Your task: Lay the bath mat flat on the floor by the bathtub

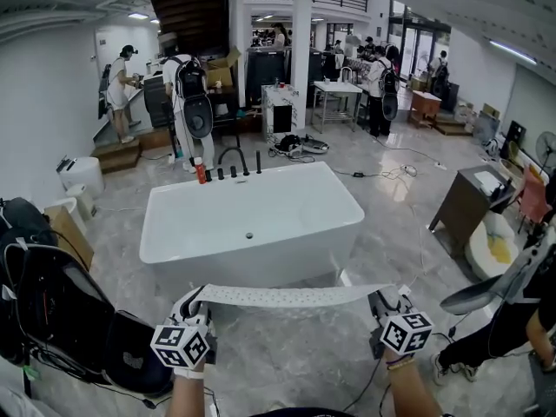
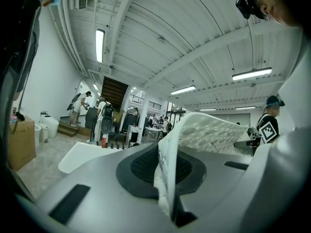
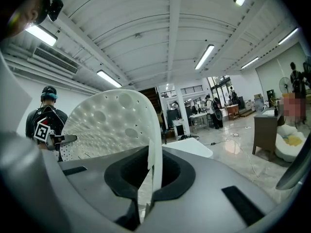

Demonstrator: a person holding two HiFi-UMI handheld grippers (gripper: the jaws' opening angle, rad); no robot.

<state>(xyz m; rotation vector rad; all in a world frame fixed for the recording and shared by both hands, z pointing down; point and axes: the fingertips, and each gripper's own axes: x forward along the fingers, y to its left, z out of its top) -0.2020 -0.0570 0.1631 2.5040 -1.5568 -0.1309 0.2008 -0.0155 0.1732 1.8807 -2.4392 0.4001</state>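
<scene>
A white bath mat [image 1: 291, 296] with small holes and bumps hangs stretched between my two grippers, held in the air in front of the white bathtub [image 1: 252, 222]. My left gripper [image 1: 193, 307] is shut on the mat's left end, and in the left gripper view the mat [image 2: 206, 132] rises from between the jaws and curves off to the right. At the mat's right end my right gripper [image 1: 384, 306] is shut on it; there the mat [image 3: 114, 120] arches up and away to the left.
Black bags and gear [image 1: 52, 311] lie on the marble floor at my left. A dark cabinet [image 1: 469, 202] and a round basin [image 1: 495, 250] stand at the right, with cables on the floor. Several people work at the back, beyond a white table [image 1: 339, 89].
</scene>
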